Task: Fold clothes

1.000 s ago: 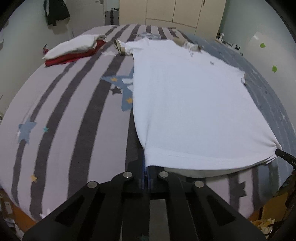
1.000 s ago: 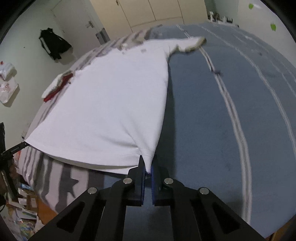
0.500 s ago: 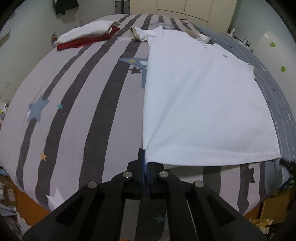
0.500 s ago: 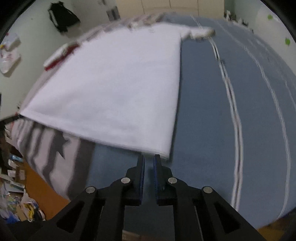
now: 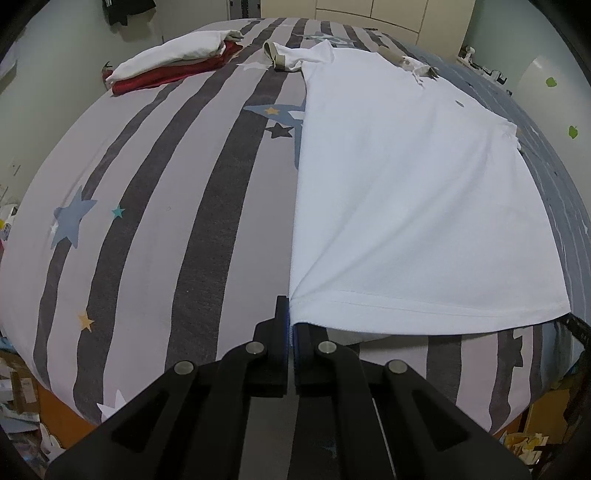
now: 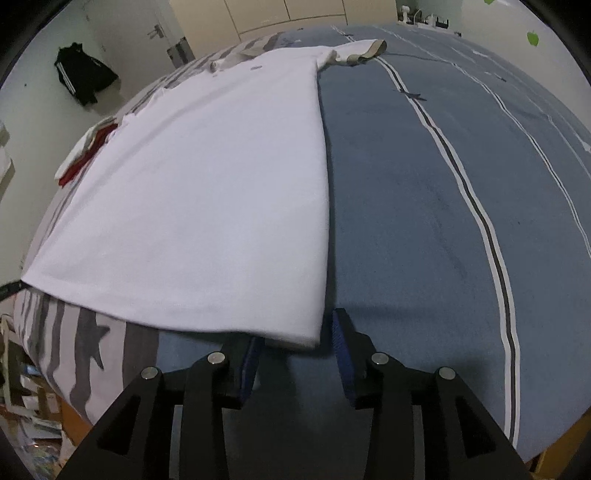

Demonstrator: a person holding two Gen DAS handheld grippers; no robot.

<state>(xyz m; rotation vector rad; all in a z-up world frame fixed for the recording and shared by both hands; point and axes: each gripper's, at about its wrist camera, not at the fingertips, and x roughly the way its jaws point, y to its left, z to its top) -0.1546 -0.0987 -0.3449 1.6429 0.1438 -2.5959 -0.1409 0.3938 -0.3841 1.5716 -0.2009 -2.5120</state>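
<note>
Black jacket (image 6: 85, 77) on wall; cream wardrobe (image 5: 391, 14); green stickers (image 5: 551, 82).

Both wrist views look low and close across the bed (image 5: 155, 206), sharing the white shirt (image 6: 207, 192).

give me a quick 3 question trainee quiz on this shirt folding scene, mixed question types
1. True or false: the right tongs are shut on the white shirt.
2. Multiple choice: what lies at the far left of the bed, seen from the left wrist view? A) a stack of folded clothes, white on red B) a pair of shoes C) a laptop
3. Fill in: the left tongs are shut on the shirt's ____ corner.

Key
1. False: their jaws stand open, with the shirt's near corner lying between them.
2. A: the folded stack sits apart from the shirt.
3. Hem: they pinch the near left corner of the bottom hem.
</note>
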